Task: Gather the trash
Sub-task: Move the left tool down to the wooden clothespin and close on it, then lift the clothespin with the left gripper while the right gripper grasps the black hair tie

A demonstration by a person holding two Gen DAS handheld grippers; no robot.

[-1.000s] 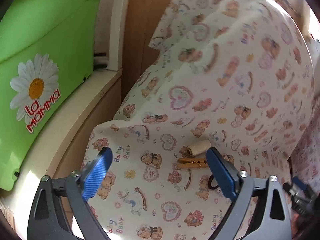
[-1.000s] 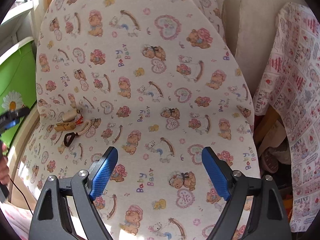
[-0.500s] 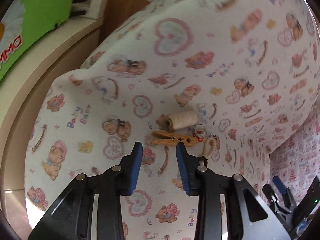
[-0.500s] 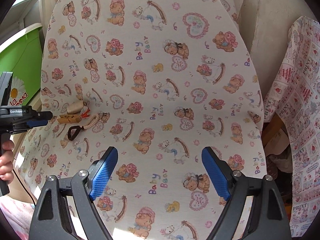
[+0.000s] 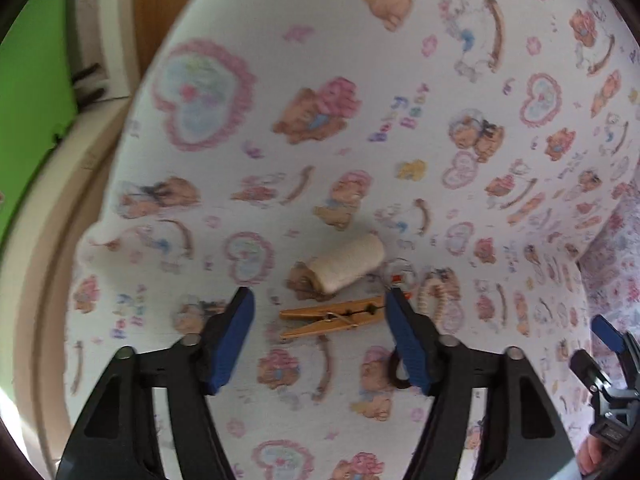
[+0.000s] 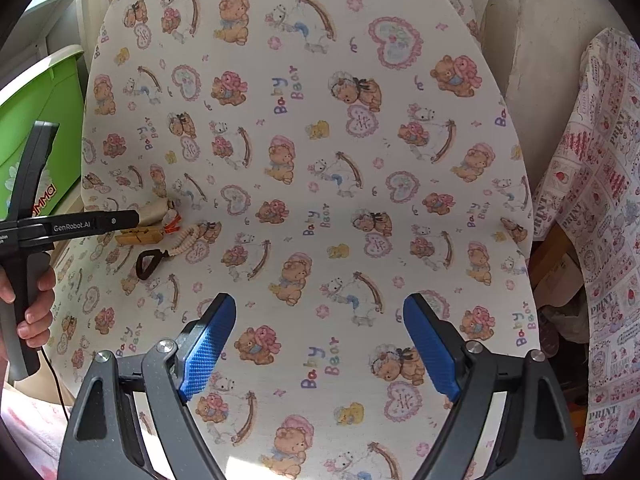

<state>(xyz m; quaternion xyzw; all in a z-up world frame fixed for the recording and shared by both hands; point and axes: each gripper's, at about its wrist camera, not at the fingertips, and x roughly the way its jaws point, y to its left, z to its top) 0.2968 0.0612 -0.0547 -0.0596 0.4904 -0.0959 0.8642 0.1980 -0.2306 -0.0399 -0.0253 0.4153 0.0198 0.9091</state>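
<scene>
A wooden clothespin [image 5: 332, 317] lies on the teddy-bear print cloth [image 5: 360, 120], with a cream thread spool [image 5: 347, 264] just behind it, a beaded cord [image 5: 434, 298] to its right and a dark band [image 5: 398, 372] near the right finger. My left gripper [image 5: 318, 312] is open, its blue pads flanking the clothespin. In the right wrist view the same clothespin [image 6: 138, 237], the spool [image 6: 154, 212], the cord [image 6: 186, 242] and the band [image 6: 149, 263] lie at the left, under the left gripper [image 6: 120, 218]. My right gripper [image 6: 320, 344] is open and empty over the cloth.
A green bin [image 6: 36, 120] with a daisy logo stands left of the cloth, on a cream ledge [image 5: 52, 220]. A second patterned cloth [image 6: 600, 208] hangs at the right. A cardboard box [image 6: 560, 264] sits low between them.
My left gripper has opened from nearly shut and moved closer, so its pads now straddle the clothespin. The right gripper has stayed open, drifting slightly.
</scene>
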